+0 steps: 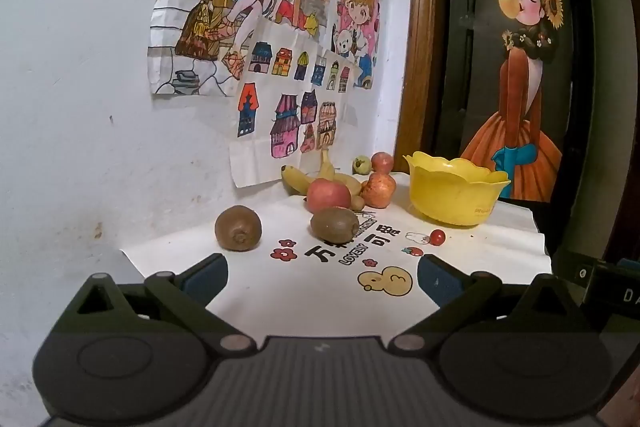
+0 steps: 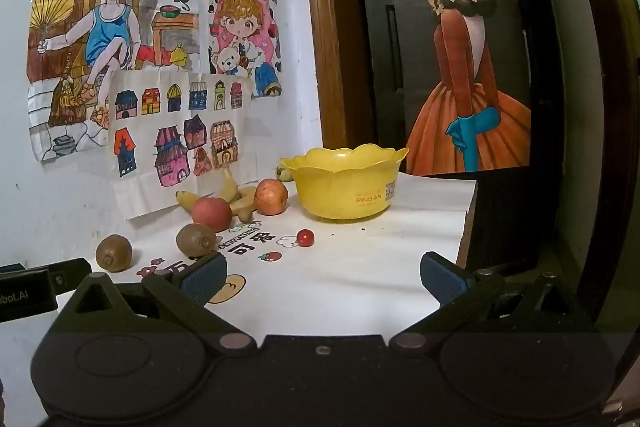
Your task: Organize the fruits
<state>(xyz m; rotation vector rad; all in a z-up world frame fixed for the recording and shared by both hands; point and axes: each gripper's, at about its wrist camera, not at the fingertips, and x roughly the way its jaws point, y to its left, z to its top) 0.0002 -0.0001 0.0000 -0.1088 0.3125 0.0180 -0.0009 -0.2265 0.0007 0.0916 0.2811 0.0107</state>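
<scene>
A yellow scalloped bowl (image 1: 456, 193) (image 2: 344, 183) stands empty at the back right of the white-covered table (image 1: 496, 255). Left of it lie two brown kiwis (image 1: 238, 228) (image 1: 335, 223), red apples (image 1: 328, 195) (image 1: 378, 189), bananas (image 1: 298, 179), a small green fruit (image 1: 361, 164) and a cherry tomato (image 1: 437, 237) (image 2: 305, 237). My left gripper (image 1: 322, 277) is open above the near table edge, nothing between its fingers. My right gripper (image 2: 323, 277) is open too, short of the tomato and bowl, holding nothing.
Children's drawings (image 1: 256, 27) hang on the white wall behind the fruit. A dark door with a girl poster (image 1: 524, 67) and a wooden frame (image 1: 420, 39) stand right of the table. The table's right edge (image 2: 470, 219) drops off beside the bowl.
</scene>
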